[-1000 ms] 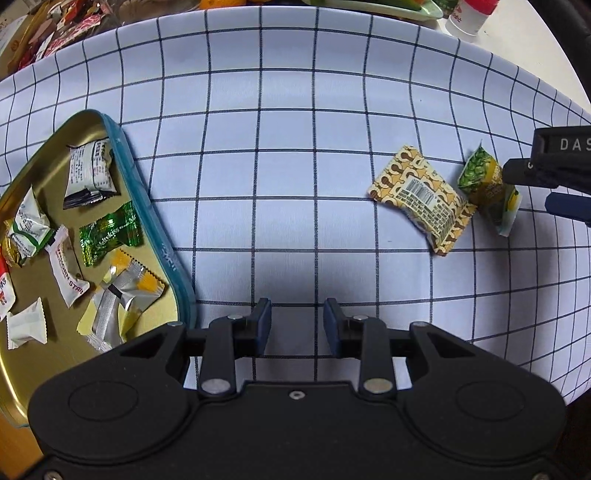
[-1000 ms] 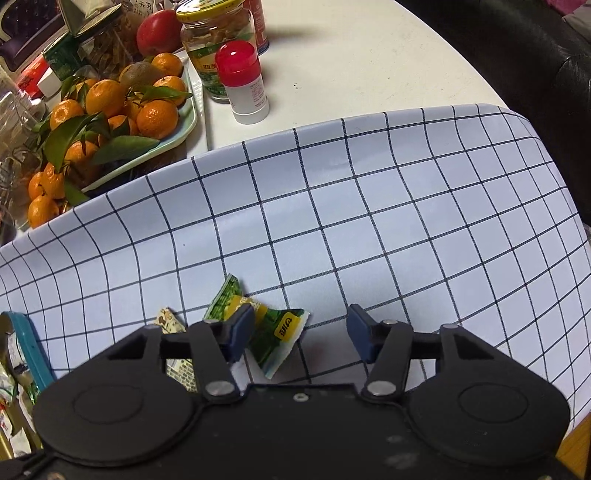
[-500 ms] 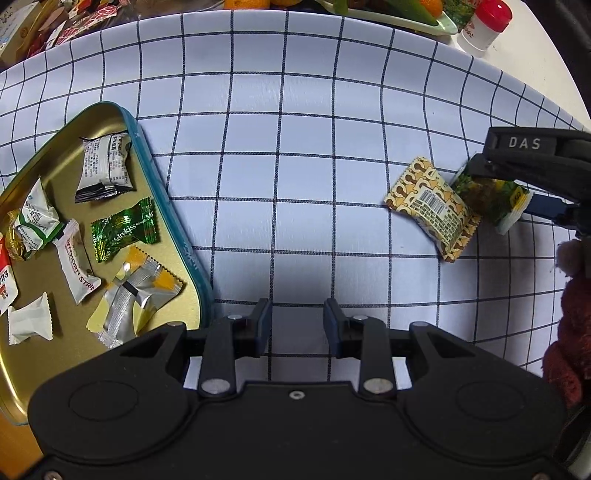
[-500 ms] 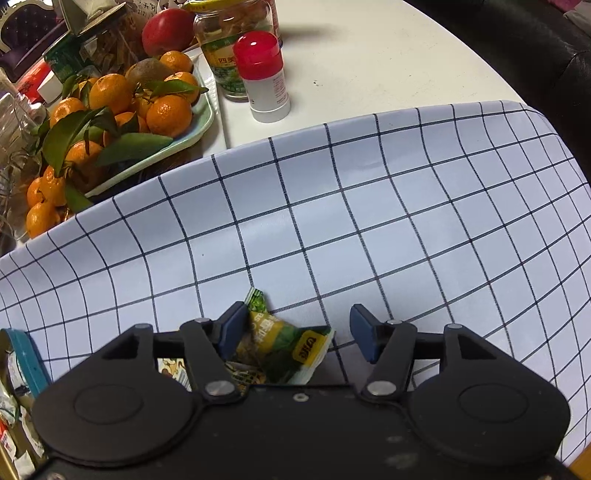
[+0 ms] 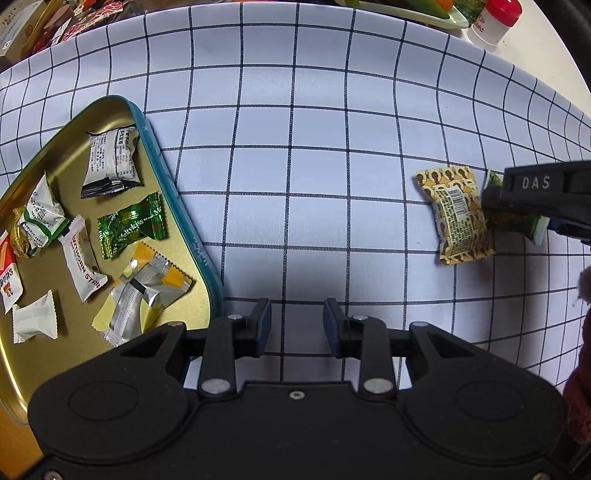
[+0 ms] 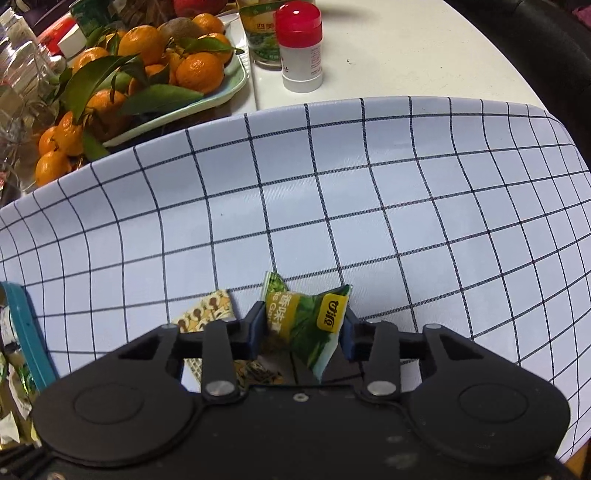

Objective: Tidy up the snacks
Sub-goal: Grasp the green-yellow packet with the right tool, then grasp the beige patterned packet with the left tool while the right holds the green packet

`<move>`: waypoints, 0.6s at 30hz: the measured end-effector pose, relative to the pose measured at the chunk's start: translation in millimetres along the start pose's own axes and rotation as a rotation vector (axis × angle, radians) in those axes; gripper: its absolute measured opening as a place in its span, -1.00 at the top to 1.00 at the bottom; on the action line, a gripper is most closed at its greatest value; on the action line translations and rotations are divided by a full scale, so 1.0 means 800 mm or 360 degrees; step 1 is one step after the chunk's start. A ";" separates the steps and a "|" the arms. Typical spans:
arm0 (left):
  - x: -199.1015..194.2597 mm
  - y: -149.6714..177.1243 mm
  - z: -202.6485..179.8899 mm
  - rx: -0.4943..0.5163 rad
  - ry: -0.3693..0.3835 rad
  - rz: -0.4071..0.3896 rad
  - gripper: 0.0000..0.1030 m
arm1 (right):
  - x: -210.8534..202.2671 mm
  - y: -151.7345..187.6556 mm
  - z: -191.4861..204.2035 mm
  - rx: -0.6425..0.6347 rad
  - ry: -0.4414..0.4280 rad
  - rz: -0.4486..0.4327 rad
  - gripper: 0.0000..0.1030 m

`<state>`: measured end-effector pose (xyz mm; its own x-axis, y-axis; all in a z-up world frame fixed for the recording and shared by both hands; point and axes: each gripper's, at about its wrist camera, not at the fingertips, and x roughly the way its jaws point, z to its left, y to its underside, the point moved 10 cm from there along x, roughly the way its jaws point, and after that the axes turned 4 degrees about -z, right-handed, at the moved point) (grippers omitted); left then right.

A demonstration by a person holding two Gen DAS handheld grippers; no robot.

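My right gripper (image 6: 303, 326) is shut on a green and yellow snack packet (image 6: 308, 321), its pads pressing both sides; the packet also shows in the left wrist view (image 5: 517, 221) under the right gripper (image 5: 543, 201). A tan patterned snack packet (image 5: 458, 216) lies on the checked cloth just left of it, also partly seen in the right wrist view (image 6: 207, 310). My left gripper (image 5: 297, 321) is open and empty over the cloth, beside the gold tin tray (image 5: 177, 192) that holds several wrapped snacks, such as a green candy (image 5: 129, 230).
A plate of oranges (image 6: 147, 77), a red-capped bottle (image 6: 299, 48) and a jar stand beyond the cloth's far edge. The tray's teal rim (image 6: 26, 332) is at the right view's left edge. Boxes sit at the far left (image 5: 33, 29).
My right gripper has closed its jaws onto the green and yellow packet, which was between open fingers before. The left gripper has drawn back slightly and stays open.
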<state>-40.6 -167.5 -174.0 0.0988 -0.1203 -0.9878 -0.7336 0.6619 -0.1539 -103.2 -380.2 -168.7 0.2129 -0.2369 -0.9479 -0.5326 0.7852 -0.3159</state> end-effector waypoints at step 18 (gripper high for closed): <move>-0.010 -0.039 -0.050 -0.0039 -0.0247 -0.0197 0.20 | -0.034 0.045 -0.013 -0.0202 -0.0139 0.0049 0.30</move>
<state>-45.5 -217.0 -160.7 0.2904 -0.0830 -0.9533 -0.7253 0.6308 -0.2758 -136.8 -351.3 -155.0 0.2623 -0.1589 -0.9518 -0.6379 0.7115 -0.2946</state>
